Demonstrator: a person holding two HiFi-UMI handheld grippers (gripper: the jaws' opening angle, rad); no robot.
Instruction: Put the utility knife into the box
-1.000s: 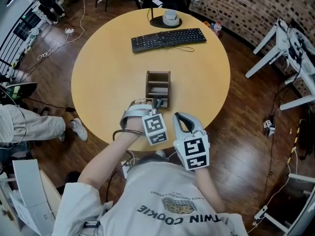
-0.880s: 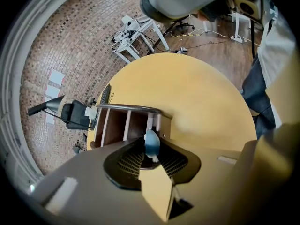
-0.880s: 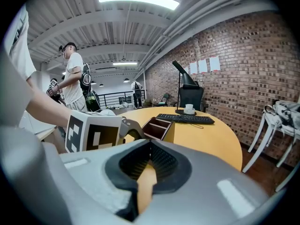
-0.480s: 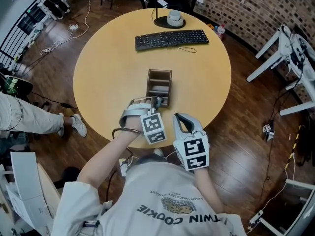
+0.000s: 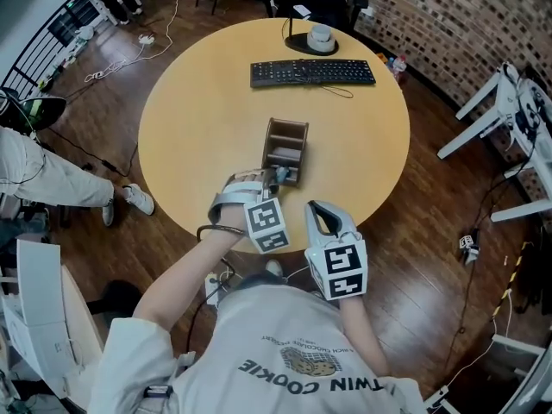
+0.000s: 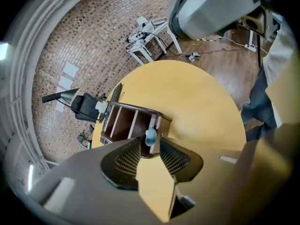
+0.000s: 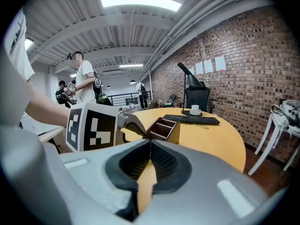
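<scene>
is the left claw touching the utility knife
Apart. Left gripper view: left claw spread wide, a gap on each side of the utility knife.

Bright, even indoor light; long white ceiling tube lamp (image 7: pixel 140 2) glares at 12 o'clock. Gripper views: strong fisheye bending, dark corners, soft foreground. Head view sharp.

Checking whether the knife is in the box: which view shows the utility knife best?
The left gripper view: the utility knife's blue end stands at the near end of the box, close and unobstructed. The head view shows only a small sliver; the right gripper view does not show it.
</scene>
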